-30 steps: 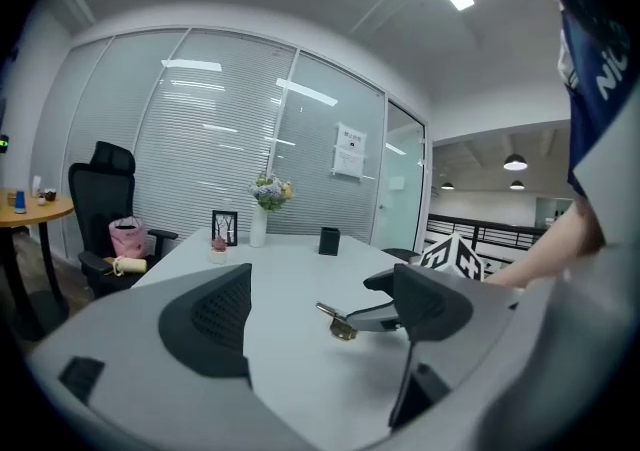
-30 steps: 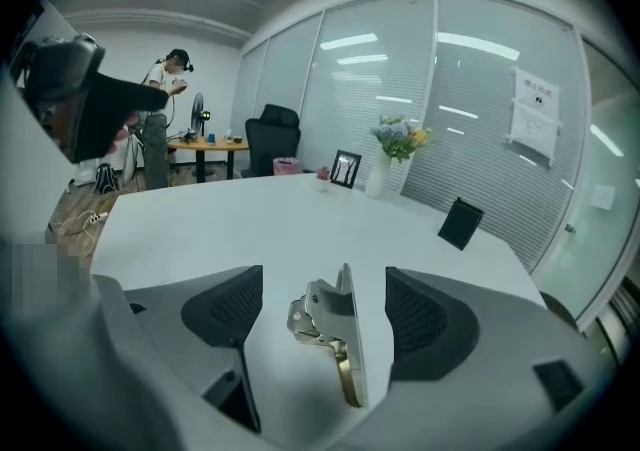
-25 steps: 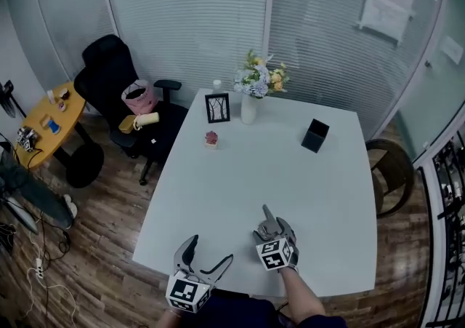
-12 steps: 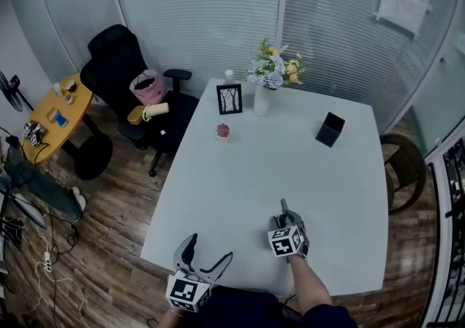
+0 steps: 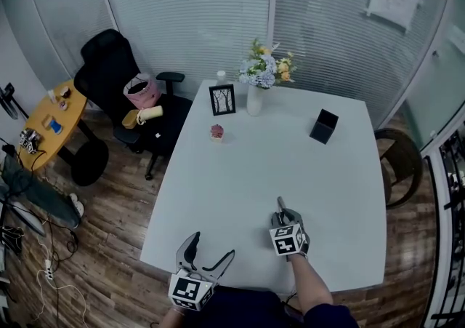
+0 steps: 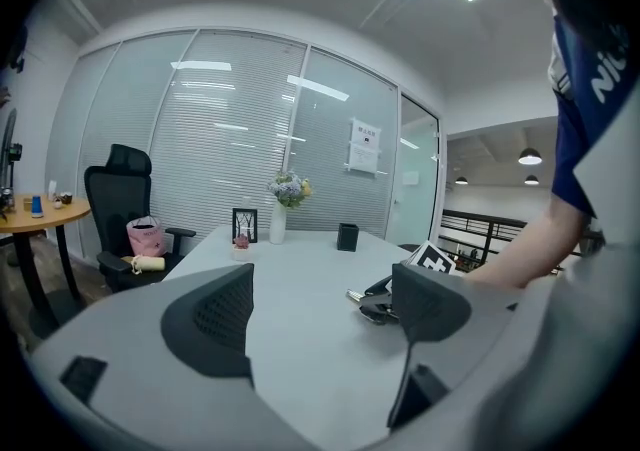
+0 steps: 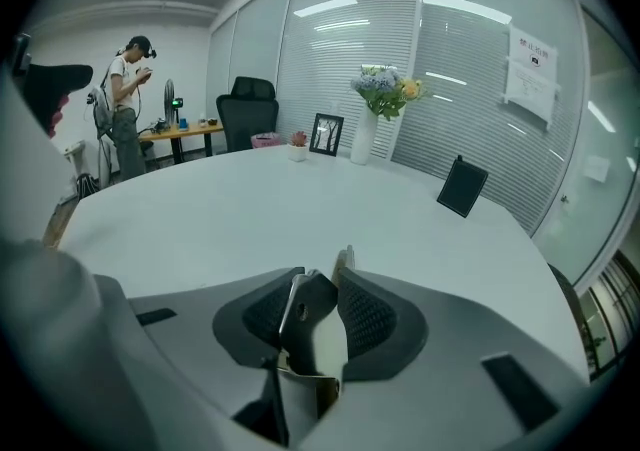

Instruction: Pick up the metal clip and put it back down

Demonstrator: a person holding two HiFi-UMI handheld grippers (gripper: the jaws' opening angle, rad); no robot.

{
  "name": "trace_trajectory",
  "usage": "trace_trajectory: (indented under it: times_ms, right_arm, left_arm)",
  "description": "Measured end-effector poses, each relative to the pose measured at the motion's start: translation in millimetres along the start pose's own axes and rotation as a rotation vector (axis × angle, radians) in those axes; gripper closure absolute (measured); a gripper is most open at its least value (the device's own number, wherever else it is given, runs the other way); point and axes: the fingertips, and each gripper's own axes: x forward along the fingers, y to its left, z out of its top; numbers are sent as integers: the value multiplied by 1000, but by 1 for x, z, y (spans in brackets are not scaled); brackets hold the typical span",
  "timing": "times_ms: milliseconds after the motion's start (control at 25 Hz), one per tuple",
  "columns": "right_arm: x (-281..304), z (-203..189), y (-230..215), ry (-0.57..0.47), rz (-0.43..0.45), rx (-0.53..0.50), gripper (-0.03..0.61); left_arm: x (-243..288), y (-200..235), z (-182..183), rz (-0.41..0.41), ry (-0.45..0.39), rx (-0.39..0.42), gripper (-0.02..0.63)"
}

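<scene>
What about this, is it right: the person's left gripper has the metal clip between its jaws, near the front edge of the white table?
Wrong gripper. It is the right gripper, not the left, that has the metal clip between its jaws, which have just been closing on it, near the front edge of the white table. The right gripper view shows it.
</scene>
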Motion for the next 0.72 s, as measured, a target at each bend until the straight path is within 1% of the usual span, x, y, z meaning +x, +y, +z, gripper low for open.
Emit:
trace_trajectory:
  times_ms: [160, 280, 520, 720]
  right_arm:
    - [-17, 19, 0, -72, 5, 5, 469]
    - [-36, 33, -1, -130, 5, 10, 474]
    - [-92, 55, 8, -231, 4, 4, 477]
    - [-147, 70, 10, -312, -36, 4, 480]
  left_arm:
    - [-2, 2, -2, 5, 3, -11, 186]
    - [-1, -1, 0, -6, -1, -16, 190]
    - [3, -14, -1, -54, -22, -26, 193]
    - [12, -33, 2, -116, -41, -27, 193]
